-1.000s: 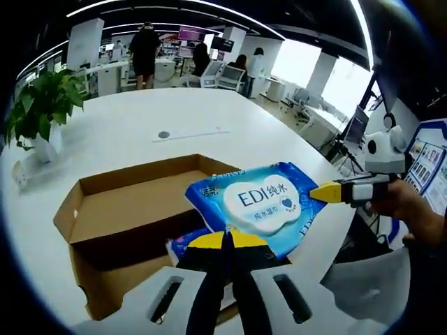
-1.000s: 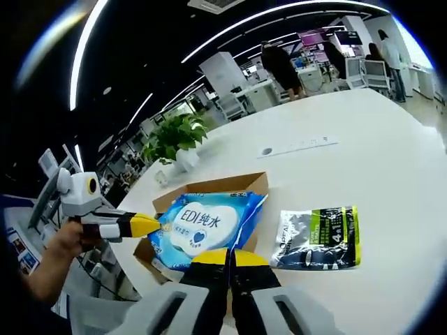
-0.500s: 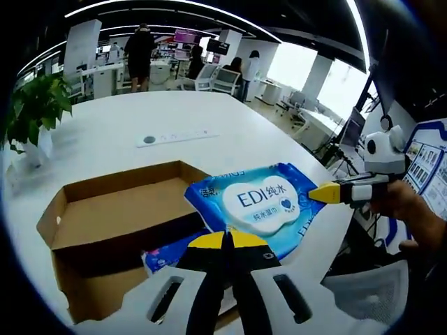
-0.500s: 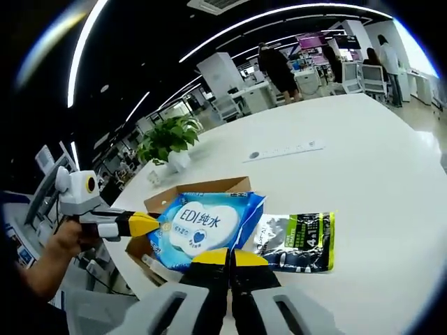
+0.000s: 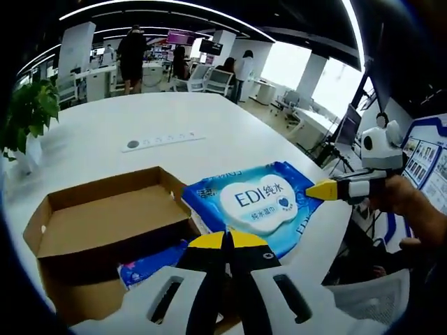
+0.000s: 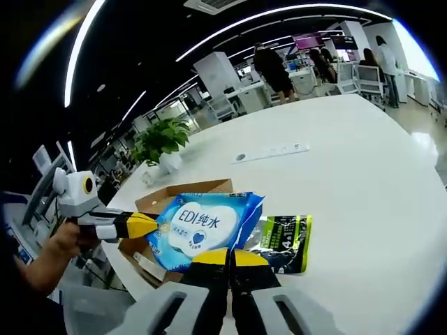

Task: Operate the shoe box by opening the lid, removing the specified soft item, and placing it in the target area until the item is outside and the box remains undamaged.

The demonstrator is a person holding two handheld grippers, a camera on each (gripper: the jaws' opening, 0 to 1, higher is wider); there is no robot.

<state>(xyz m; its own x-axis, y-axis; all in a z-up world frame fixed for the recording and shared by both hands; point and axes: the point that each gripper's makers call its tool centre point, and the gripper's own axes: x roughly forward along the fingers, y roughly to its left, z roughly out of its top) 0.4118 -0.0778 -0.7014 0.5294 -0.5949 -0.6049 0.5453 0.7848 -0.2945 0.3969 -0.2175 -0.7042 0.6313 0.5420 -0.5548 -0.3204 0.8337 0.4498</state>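
Now the blue wipes pack [image 5: 257, 209] is up in the air, pinched at two edges at once. In the left gripper view, the left gripper [image 5: 227, 246] has its jaws closed tight on the near edge of the pack, and the right gripper [image 5: 323, 190] comes in from the right with its yellow tips closed on the far edge. The right gripper view tells the same story from the other side.

The open cardboard shoe box [image 5: 105, 223] sits on the white table [image 5: 126, 125], just beside and partly beneath the pack, with another blue packet [image 5: 150, 255] showing at its near wall. In the right gripper view a green and black pouch [image 6: 283, 241] lies on the table just past the pack [image 6: 199, 225].

Risks from here: the pack is soft and slick, so either thin-edge pinch could slip and drop it back into the box. If the two hands drift apart, the wrapper could stretch or tear. Swinging low, it could catch the box wall and drag or crease it.
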